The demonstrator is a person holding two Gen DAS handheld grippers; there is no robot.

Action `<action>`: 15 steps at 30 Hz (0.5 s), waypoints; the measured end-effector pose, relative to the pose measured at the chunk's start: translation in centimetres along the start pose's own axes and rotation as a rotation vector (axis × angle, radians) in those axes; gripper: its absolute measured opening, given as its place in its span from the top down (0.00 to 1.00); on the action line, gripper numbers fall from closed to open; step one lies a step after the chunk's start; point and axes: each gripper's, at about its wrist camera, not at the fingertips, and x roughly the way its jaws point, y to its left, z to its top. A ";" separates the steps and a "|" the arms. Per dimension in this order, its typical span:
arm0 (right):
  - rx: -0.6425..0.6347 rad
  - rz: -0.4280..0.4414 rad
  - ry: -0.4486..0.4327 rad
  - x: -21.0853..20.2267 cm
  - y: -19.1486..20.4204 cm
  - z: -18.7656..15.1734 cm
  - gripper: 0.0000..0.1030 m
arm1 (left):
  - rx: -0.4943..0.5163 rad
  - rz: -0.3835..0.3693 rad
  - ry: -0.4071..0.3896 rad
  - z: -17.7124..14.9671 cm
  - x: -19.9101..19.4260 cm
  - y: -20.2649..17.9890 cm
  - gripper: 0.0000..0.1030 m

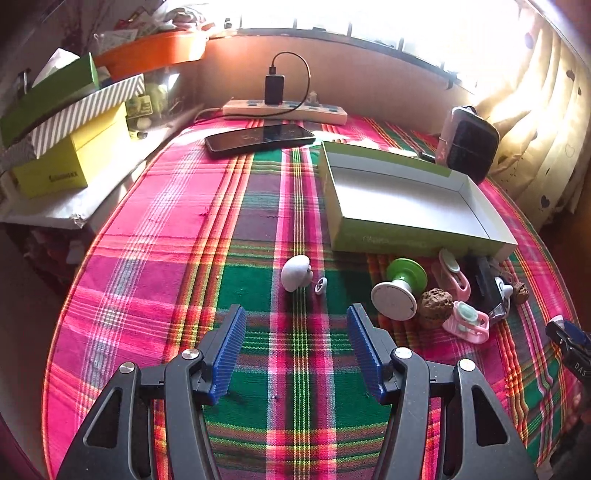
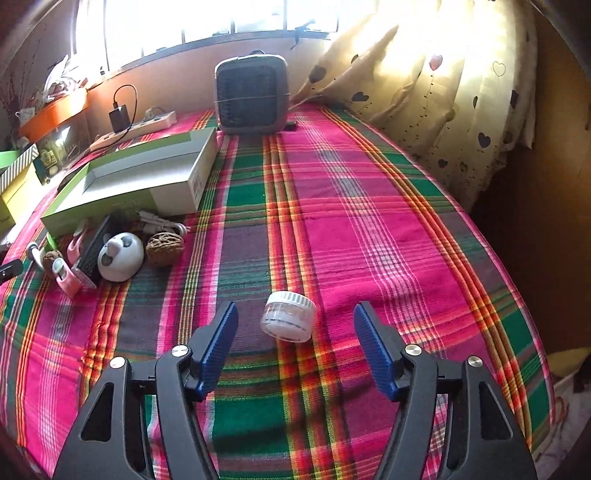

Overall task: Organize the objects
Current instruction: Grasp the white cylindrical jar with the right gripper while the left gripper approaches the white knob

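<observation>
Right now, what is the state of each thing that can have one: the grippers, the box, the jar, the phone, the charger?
Left hand-held gripper: open, holds nothing.
Right hand-held gripper: open, around the jar, not touching.
Green box: open, empty.
Jar: lid on, tilted.
Phone: flat, screen dark.
Charger: plugged into the power strip.

Blown-out window (image 1: 332,14) backlight, perhaps haze.

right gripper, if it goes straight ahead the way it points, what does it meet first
Probably the small clear plastic jar with a white ribbed lid, lying tilted on the plaid cloth, just ahead of the open right gripper; depth is uncertain.
</observation>
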 end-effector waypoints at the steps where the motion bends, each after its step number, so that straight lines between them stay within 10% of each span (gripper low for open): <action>1: 0.003 0.005 0.003 0.1 0.0 0.0 0.42 | 0.002 -0.001 0.001 0.1 0.1 0.0 0.45; 15: -0.015 0.022 0.009 0.3 0.4 0.3 0.70 | 0.013 0.043 0.013 1.7 2.4 0.4 0.45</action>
